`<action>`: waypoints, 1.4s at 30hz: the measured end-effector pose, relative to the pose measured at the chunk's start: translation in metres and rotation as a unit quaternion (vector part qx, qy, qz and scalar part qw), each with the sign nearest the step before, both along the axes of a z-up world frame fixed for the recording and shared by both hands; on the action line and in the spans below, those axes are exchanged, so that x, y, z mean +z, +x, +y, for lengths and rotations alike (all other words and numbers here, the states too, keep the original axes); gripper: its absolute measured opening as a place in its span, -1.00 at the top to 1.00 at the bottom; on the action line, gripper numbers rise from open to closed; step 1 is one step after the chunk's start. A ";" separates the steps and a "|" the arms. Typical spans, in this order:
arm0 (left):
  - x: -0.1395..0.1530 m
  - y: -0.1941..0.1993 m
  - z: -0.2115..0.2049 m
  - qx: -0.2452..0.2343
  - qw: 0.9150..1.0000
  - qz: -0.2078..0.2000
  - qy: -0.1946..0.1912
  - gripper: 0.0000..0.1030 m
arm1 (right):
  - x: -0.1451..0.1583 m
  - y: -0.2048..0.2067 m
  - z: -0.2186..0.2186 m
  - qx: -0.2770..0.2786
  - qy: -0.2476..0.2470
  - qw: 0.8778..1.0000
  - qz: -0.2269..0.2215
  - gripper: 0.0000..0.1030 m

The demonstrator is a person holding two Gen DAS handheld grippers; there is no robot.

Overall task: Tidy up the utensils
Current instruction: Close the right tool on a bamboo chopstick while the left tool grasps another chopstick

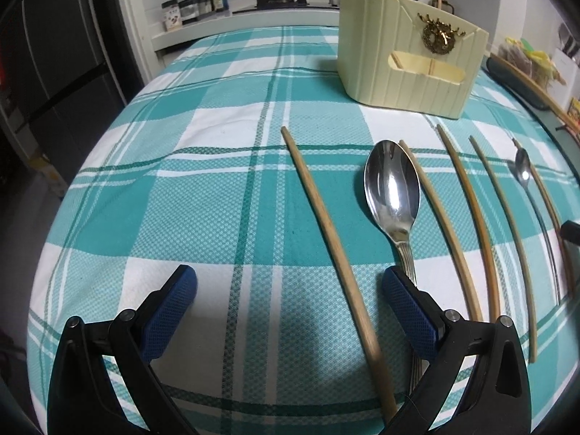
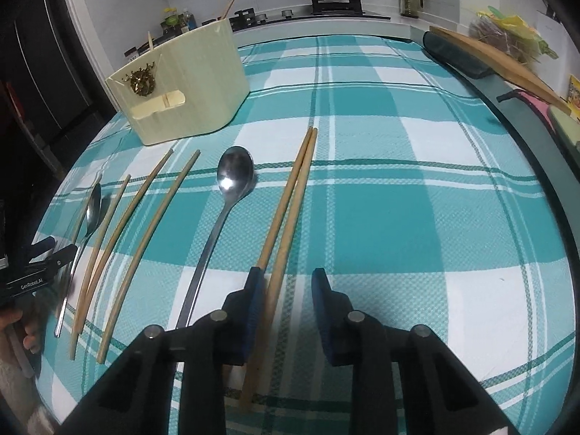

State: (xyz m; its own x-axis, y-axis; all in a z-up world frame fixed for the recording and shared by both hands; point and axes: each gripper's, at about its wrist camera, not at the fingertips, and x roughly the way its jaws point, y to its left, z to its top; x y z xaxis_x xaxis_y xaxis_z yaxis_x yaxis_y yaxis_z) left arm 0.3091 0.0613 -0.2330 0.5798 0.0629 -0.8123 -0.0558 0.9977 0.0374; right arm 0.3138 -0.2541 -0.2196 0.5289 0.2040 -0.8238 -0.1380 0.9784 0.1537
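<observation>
1. While the checked tablecloth carries every loose piece, the cream utensil holder stands at the far side, up and to the left of the right gripper in its own view. In the left view it stands up and to the right.
2. Two chopsticks lie side by side, touching. Their long axis runs away from the right gripper towards the stove, almost along its fingers.
3. The right gripper is the nearer one. Its jaws are spread with a gap. One stick lies between them and the other passes at the left pad; I judge the pads are not pressing yet.
4. The left gripper is wide open and holds nothing. A single chopstick crosses between its fingers, and the large spoon lies by its right finger.
5. The long spoon lies left of the pair, well apart.
</observation>
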 end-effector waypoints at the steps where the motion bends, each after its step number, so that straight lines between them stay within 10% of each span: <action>1: 0.000 0.000 0.000 -0.001 1.000 0.001 -0.002 -0.99 | 0.000 0.000 0.003 0.004 -0.007 1.000 0.003 0.48; 10: 0.000 -0.002 0.002 -0.010 1.000 0.006 -0.012 -0.91 | -0.003 0.004 0.007 0.006 -0.037 0.999 0.017 0.85; 18: 0.009 -0.013 -0.003 -0.044 0.999 0.001 -0.009 0.82 | -0.002 -0.004 -0.010 -0.045 -0.057 0.997 0.011 0.87; 28: 0.012 -0.046 0.025 -0.032 0.999 0.026 -0.026 0.80 | -0.001 -0.031 -0.054 -0.071 -0.079 0.994 0.034 0.88; 33: 0.014 -0.042 0.036 -0.053 0.997 0.033 -0.051 -0.23 | 0.000 -0.031 -0.061 -0.062 -0.068 0.995 0.049 0.86; 38: 0.012 -0.026 0.041 -0.083 0.993 0.062 -0.057 -0.23 | 0.002 -0.026 -0.056 -0.030 -0.066 0.995 0.070 0.32; 42: 0.012 -0.010 0.038 -0.106 0.991 0.077 -0.027 -0.23 | 0.003 -0.017 -0.056 -0.009 -0.068 0.994 0.089 0.28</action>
State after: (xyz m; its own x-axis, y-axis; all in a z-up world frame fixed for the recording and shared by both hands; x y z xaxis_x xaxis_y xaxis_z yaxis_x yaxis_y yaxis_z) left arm 0.2986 0.0991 -0.2213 0.4443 -0.0930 -0.8910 0.1580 0.9871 -0.0242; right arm 0.2965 -0.3101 -0.2165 0.3744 0.0766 -0.9241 -0.1036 0.9938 0.0404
